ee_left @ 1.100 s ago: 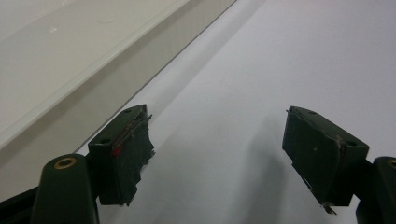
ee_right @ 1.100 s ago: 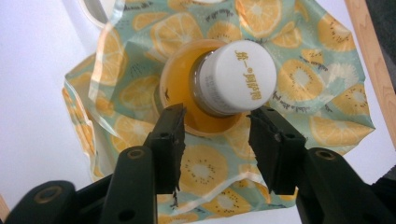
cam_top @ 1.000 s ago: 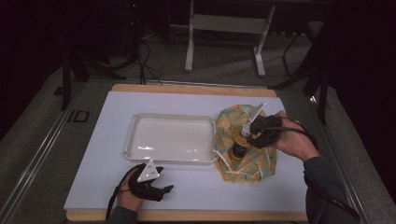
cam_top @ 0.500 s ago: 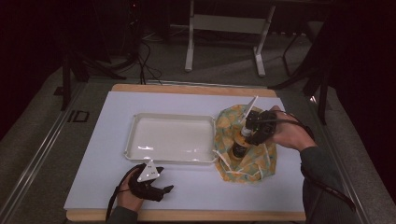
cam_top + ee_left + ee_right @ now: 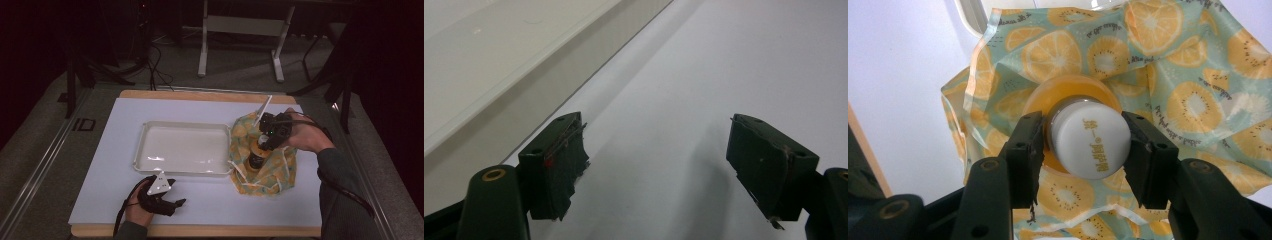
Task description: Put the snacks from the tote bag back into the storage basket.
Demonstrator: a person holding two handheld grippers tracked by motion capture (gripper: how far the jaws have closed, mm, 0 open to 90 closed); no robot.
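Right tongs (image 5: 1082, 142) closed on white-capped orange bottle (image 5: 1090, 143); straight lift advised, clear of fruit-print cloth (image 5: 1193, 100). Left tongs (image 5: 674, 165) wide, empty.

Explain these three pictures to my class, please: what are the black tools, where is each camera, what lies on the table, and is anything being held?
A person works at a table with a hand-held two-jaw gripper in each hand. The high view looks down from above; each of the other two cameras rides on a gripper and looks along its jaws. On the white table lie an empty white tray and a fruit-patterned cloth, on which a yellow bottle with a white cap stands. The right gripper has its jaws on either side of the cap, just closing in. The left gripper rests open near the tray, holding nothing.
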